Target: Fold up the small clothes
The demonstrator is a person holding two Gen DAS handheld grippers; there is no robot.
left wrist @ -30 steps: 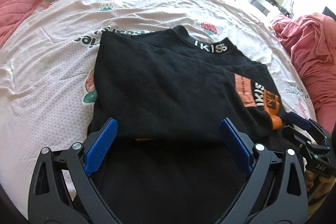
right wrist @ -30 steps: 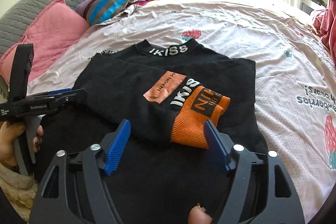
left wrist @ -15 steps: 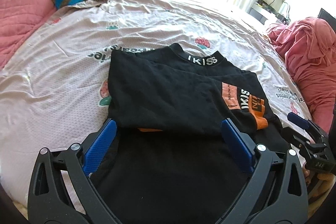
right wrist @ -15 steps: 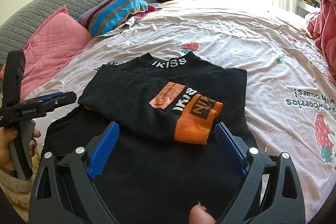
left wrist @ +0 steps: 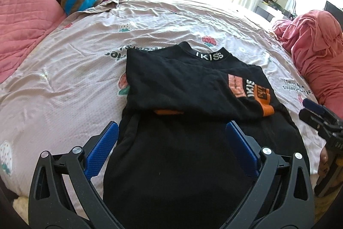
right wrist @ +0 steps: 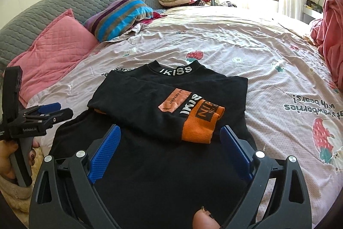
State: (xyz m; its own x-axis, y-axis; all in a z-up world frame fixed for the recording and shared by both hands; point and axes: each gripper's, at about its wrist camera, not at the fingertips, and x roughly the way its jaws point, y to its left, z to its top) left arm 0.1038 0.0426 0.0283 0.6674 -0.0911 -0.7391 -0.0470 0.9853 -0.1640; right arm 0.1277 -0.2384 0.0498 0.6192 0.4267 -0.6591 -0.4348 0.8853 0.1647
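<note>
The black sweater [right wrist: 150,164] lies flat on the bed [right wrist: 246,46], collar toward the pillows, hem nearest the cameras, sleeves folded crosswise over its chest; left claw [left wrist: 171,143] gapes wide, gripping nothing; right claw [right wrist: 171,147], just spread, likewise

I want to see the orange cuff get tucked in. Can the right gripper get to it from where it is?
Probably yes. The right gripper is open and empty, and the orange cuff lies on top of the black sweater just ahead of its fingertips, with nothing covering it.
</note>
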